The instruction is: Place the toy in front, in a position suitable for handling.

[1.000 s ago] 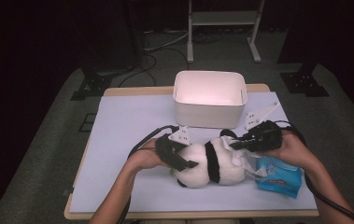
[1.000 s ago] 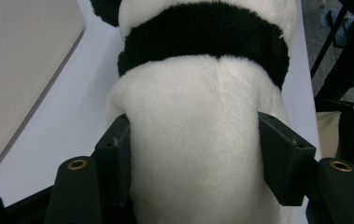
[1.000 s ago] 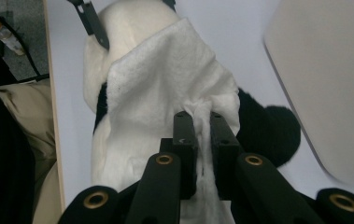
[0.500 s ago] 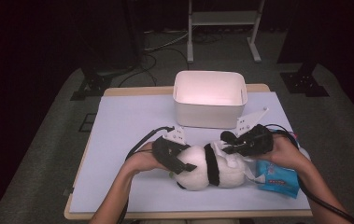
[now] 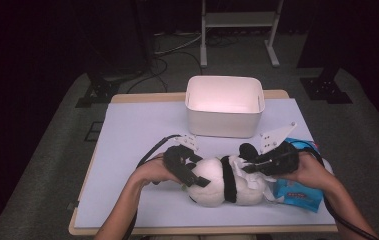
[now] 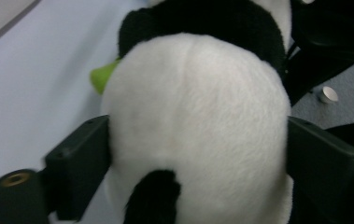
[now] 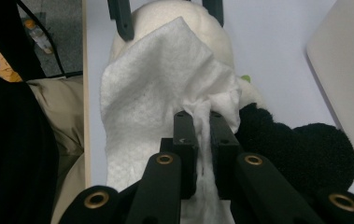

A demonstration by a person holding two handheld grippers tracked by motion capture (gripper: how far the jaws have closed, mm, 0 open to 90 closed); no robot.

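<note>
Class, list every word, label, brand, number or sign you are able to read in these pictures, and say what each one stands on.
Nothing can be read for certain.
Blue plastic wipes packet: red and white print, too blurred to read.
White plastic bin: no print to be seen.
Black-and-white plush panda: no lettering to be seen.
White wet wipe: plain.

We find the room beyond the pale lavender table top (image 5: 127,150) dark; overhead light glares inside the white plastic bin (image 5: 224,102). Close to the left claw (image 6: 198,154) the fluffy white-and-black plush panda (image 6: 193,116) blurs softly; its jaw edges smear.
</note>
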